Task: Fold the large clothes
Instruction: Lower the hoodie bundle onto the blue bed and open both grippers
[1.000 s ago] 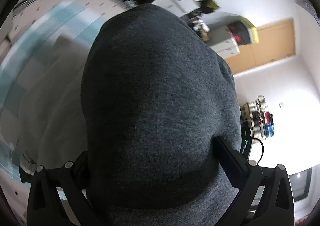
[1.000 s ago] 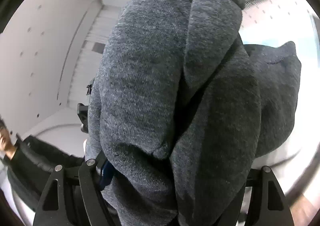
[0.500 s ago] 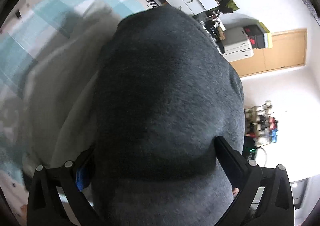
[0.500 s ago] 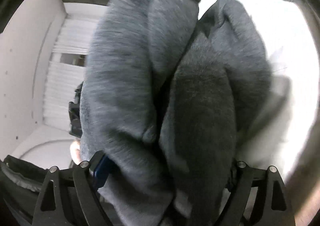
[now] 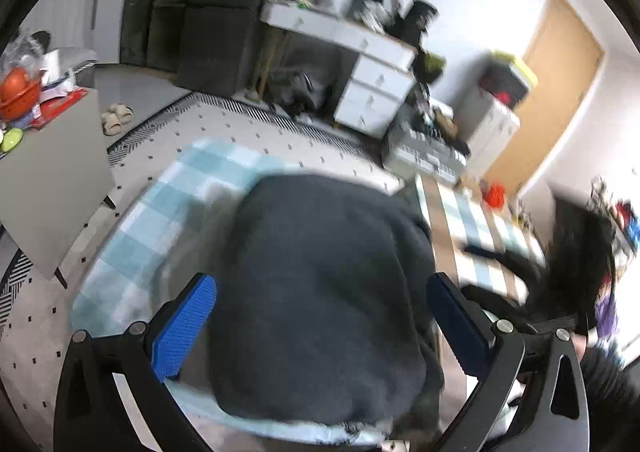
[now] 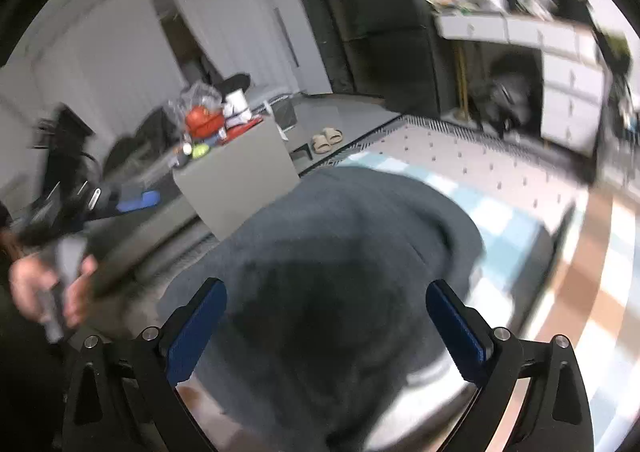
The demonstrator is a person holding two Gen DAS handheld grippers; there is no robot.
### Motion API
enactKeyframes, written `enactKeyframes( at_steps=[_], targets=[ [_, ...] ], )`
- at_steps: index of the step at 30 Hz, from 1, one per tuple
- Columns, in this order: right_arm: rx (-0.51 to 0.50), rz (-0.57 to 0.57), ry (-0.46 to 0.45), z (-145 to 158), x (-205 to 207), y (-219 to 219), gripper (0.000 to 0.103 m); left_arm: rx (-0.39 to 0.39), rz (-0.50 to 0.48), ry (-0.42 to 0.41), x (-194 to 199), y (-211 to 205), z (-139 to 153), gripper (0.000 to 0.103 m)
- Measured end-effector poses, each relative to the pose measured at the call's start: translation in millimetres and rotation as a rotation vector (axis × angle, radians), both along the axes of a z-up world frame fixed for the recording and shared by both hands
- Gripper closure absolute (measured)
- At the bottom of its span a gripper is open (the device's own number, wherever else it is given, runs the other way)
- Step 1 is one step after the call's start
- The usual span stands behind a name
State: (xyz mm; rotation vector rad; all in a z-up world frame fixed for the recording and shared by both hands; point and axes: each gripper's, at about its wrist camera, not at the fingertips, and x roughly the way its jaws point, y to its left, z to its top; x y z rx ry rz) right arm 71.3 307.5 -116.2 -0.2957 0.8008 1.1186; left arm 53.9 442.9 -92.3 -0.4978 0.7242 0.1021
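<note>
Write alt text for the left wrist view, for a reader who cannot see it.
A dark grey garment lies heaped on a blue-and-white checked cloth, seen between the left gripper's two blue-padded fingers, which stand wide apart and clear of it. Behind are a white desk with drawers and a wooden door; the image is motion-blurred.

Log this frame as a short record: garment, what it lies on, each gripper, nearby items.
garment: dark grey sweatshirt, bundled in a heap
surface: light blue checked blanket on a dotted mat
left gripper: open, pads clear of the fabric
right gripper: jaws opening, garment lies between them, not pressed
nearby: grey side table, beige slippers, white drawers
</note>
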Motion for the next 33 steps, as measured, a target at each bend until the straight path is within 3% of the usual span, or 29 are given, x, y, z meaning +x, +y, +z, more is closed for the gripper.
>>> enactKeyframes(
  at_steps=[4,5,7,9,12,14,17,22,25,28,31,33],
  targets=[
    [-0.224,0.047,0.034,-47,16,45,0.003,-0.099,-0.031,0.077,0,-1,-48,0.001],
    [-0.242,0.045,0.046,-58,19,44,0.002,-0.137,-0.028,0.090,2,3,-61,0.001],
    [-0.265,0.064,0.048,-71,27,43,0.002,-0.137,-0.012,0.070,4,9,-68,0.001],
    [-0.271,0.083,0.021,-83,28,34,0.002,-0.151,-0.024,0.037,-1,10,-63,0.001],
    [-0.271,0.070,0.085,-92,36,41,0.001,-0.174,-0.058,0.013,-2,4,-56,0.001],
    [-0.231,0.078,0.060,-91,34,29,0.001,-0.095,-0.070,0.025,0,-11,-45,0.001],
    [-0.216,0.083,0.042,-77,33,35,0.001,0.114,-0.092,0.093,11,-38,-45,0.001],
    [-0.132,0.000,0.035,-24,31,25,0.002,0.252,0.027,0.181,10,-44,-33,0.001],
    [-0.046,-0.038,0.072,-2,19,-2,0.002,0.262,0.130,0.117,-11,-51,-9,0.001],
    [0.022,-0.110,0.032,23,-8,-41,0.001,0.293,0.218,0.045,-35,-69,19,0.001],
    [0.065,-0.168,-0.043,38,-39,-74,0.000,0.346,0.258,-0.033,-57,-98,42,0.001],
    [0.100,-0.195,-0.124,49,-59,-92,0.000,0.341,0.251,-0.061,-63,-113,49,0.001]
  ],
)
